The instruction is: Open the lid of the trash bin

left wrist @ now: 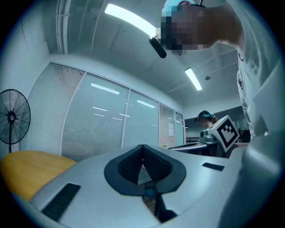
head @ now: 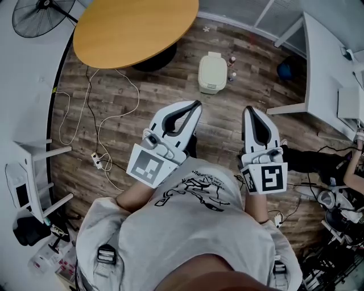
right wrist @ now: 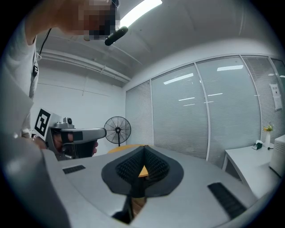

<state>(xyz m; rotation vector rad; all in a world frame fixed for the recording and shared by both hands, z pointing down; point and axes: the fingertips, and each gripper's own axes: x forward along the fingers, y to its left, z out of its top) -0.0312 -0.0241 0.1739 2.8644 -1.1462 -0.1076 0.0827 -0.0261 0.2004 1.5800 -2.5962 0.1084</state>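
The trash bin (head: 212, 73) is a small cream bin on the wood floor with its lid down, seen only in the head view. It stands beyond both grippers and nothing touches it. My left gripper (head: 197, 104) points toward it from the lower left, its jaws shut with nothing between them. My right gripper (head: 249, 109) is held level to the right of the bin's line, also shut and empty. In the left gripper view my left gripper (left wrist: 143, 146) has its tips together. In the right gripper view my right gripper (right wrist: 143, 147) likewise has its tips meeting.
A round wooden table (head: 133, 28) stands just left of the bin, with a floor fan (head: 42, 14) beyond it. Cables (head: 102, 122) and a power strip (head: 98, 161) lie on the floor at left. A white desk (head: 324, 68) is at right; small bottles (head: 231, 62) stand beside the bin.
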